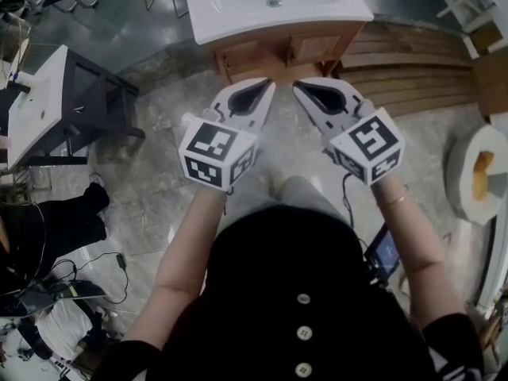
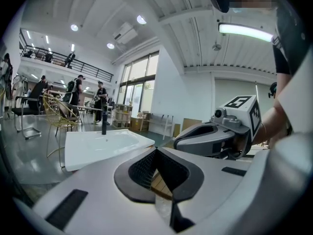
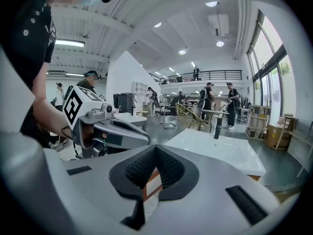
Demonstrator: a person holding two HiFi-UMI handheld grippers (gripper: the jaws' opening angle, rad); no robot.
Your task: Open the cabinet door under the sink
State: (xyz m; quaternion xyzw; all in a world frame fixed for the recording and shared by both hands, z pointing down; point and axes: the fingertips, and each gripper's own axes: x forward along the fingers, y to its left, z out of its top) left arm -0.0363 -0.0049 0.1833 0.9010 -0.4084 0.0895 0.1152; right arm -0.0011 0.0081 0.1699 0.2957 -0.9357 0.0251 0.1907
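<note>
The grey-and-white handheld left gripper (image 1: 263,90) and the matching right gripper (image 1: 303,91) are hovering side by side, fingers pressed together on nothing, short of the light wooden cabinet door (image 1: 314,48) beneath the white ceramic sink (image 1: 238,6) (the door looks shut). Reaching in like this is risking closed fingers skidding off the door's edge.

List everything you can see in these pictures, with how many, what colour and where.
sink basin: one, white, top centre, on the cabinet
cabinet: one, wooden, under that basin
faucet: one, black, at the basin's far edge
second basin: one, white, left, on a dark stand
wooden slats: several, brown, on the floor right of the cabinet
wire chairs: a few, yellow, background
left gripper: one, grey-white, shut, empty
right gripper: one, grey-white, shut, empty
</note>
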